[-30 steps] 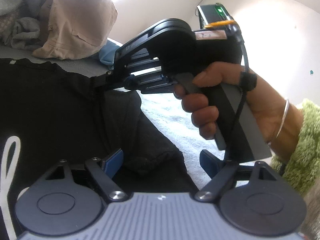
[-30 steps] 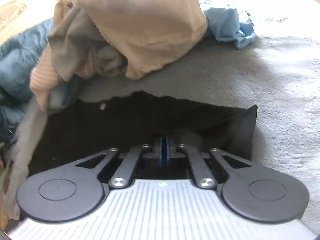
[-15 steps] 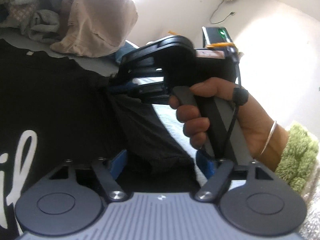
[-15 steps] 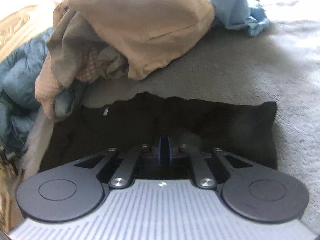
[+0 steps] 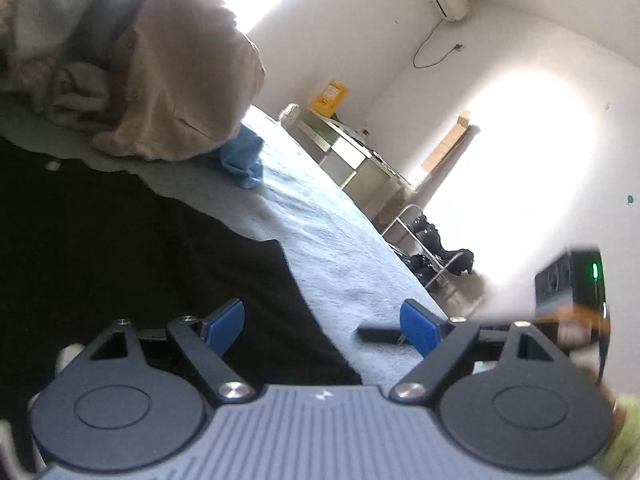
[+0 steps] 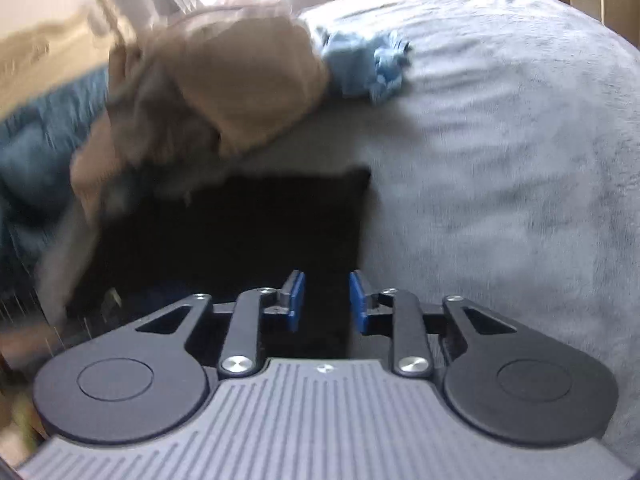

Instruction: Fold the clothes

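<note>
A black garment [image 6: 256, 236] lies flat on the grey blanket [image 6: 500, 160], its right edge straight. My right gripper [image 6: 326, 302] hovers over that edge with its jaws opening; the blue pads [image 6: 295, 300] press on nothing, and the black cloth lies beneath the gap. In the left wrist view the black garment [image 5: 120, 264] fills the lower left. My left gripper [image 5: 320, 326] stands wide open and empty over the garment's edge, its jaws spreading a little more. The right tool's housing with a green light [image 5: 568, 280] shows blurred at the right edge.
A heap of beige and grey clothes [image 6: 240, 76] sits at the head of the bed, with a light blue cloth [image 6: 364, 68] beside it. A dark blue quilt [image 6: 36, 152] lies at the left. A metal cabinet [image 5: 352, 152] and rack [image 5: 420, 236] stand beyond the bed.
The right gripper was shut on a fold of the black garment; its jaws have parted and it has drawn back. In the left view it slid from the middle to the right edge.
</note>
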The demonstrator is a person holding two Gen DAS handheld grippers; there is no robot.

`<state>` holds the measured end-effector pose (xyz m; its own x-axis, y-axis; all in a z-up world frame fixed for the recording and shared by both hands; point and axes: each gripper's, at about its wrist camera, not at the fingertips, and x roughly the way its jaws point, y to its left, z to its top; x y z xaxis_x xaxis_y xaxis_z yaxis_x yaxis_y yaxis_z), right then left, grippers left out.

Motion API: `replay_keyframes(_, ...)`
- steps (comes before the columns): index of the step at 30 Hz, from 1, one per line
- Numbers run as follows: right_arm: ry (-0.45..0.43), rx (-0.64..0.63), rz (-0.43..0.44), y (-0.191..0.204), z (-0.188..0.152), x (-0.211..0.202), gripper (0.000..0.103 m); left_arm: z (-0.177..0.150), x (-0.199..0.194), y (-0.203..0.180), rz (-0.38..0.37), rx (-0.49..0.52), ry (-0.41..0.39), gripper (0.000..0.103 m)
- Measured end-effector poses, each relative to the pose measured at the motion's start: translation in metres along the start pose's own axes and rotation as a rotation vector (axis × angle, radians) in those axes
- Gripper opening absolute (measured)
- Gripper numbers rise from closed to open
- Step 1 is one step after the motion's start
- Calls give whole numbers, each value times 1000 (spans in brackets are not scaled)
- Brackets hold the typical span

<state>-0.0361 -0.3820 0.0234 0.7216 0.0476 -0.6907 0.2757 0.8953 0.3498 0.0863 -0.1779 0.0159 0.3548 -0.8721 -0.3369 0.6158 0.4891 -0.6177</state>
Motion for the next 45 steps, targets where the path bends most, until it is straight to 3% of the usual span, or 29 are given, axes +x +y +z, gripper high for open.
replay_keyframes(1,9,-18,2,2,-6,6,23,1,10,1,-11,-9,27,86)
replay_keyframes(4,66,-46,-1,5,-23,23,22,-4,38,14,51,-61,124,81)
replay_keyframes(6,88,-123,-54,7,-37,22,22,-8,38,20,53,-58,118,79)
replay_keyframes(10,119,-142,-74,2,-46,-5,22,-7,34,24,33,-76,112,79)
replay_keyframes(12,81,-128,-65,1,-44,-18,22,-6,32,23,44,-73,117,81)
replay_keyframes(17,-49,-90,-48,0,-6,-3,22,-15,30,9,78,34,134,86)
replay_keyframes(22,-52,32,15,-19,31,64,22,-32,25,4,84,115,94,89)
replay_keyframes(25,-37,112,18,-36,44,102,20,-32,25,9,59,87,81,89)
replay_keyframes(28,-96,214,48,-55,57,120,15,-31,23,14,35,63,70,89)
replay_keyframes(31,-164,308,-61,-72,68,115,14,-32,22,14,26,58,66,89)
replay_keyframes(34,-153,405,-55,-85,67,94,19,-32,21,16,15,49,60,89)
replay_keyframes(38,-107,338,-47,-64,54,47,20,-24,18,21,-6,3,65,90)
replay_keyframes(43,-25,232,-1,-24,31,-15,20,-7,-19,4,207,-55,133,89)
replay_keyframes(45,11,185,4,-4,21,-25,21,-6,-50,0,227,-79,155,89)
